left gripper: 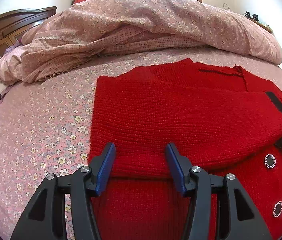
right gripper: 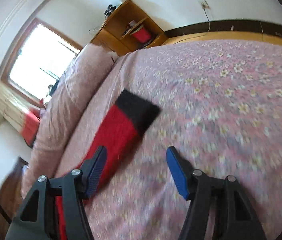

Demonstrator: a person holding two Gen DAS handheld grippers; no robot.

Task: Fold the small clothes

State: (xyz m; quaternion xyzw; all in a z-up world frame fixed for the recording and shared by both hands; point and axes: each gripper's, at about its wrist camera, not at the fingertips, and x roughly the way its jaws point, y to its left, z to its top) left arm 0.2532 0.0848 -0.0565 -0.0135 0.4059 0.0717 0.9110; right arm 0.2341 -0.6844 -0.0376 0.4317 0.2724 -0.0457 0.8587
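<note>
A red knit cardigan (left gripper: 171,110) with black trim and silver buttons (left gripper: 270,160) lies on the flowered bed sheet (left gripper: 40,130). One sleeve is folded across its body. My left gripper (left gripper: 141,150) is open, its blue pads low over the cardigan's near part, holding nothing. In the right wrist view the other red sleeve (right gripper: 118,132) with a black cuff (right gripper: 138,110) lies stretched out on the sheet. My right gripper (right gripper: 136,154) is open and empty, its left finger over that sleeve. This view is blurred.
A bunched pink flowered quilt (left gripper: 141,24) lies along the far side of the bed. A dark wooden headboard (left gripper: 4,34) stands at the left. A wooden shelf unit (right gripper: 128,26) and a window (right gripper: 40,60) show beyond the bed in the right wrist view.
</note>
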